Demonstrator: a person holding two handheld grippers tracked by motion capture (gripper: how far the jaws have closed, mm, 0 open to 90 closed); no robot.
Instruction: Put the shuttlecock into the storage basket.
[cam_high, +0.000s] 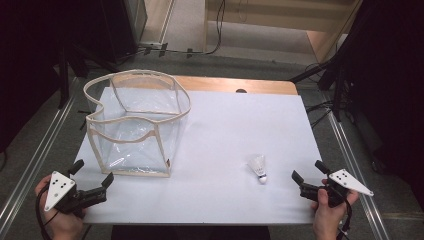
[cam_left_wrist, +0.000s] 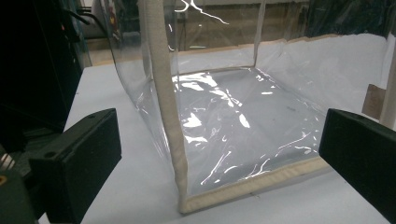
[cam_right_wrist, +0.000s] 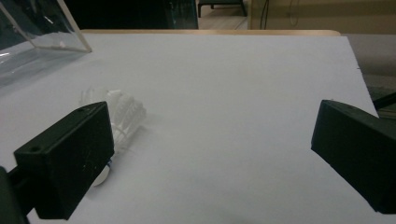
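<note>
high view: shuttlecock (cam_high: 258, 168) lies unobstructed beside wide-jawed right gripper (cam_high: 305, 176); clear bag (cam_high: 135, 125) fronts wide-jawed left gripper (cam_high: 93, 173).

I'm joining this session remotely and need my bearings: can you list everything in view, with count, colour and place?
Bag: one, clear plastic with beige trim, standing open on the left half of the table, nothing visible inside.
Shuttlecock: one, white, lying on its side at the front right of the table, apart from the bag.
Table: one, white top with a wooden strip along the far edge.
Cables: several, black, on the floor beyond the table.
Left gripper: one, black with a grey plate, front left, jaws open toward the bag's near corner.
Right gripper: one, black with a grey plate, front right, jaws open beside the shuttlecock.
</note>
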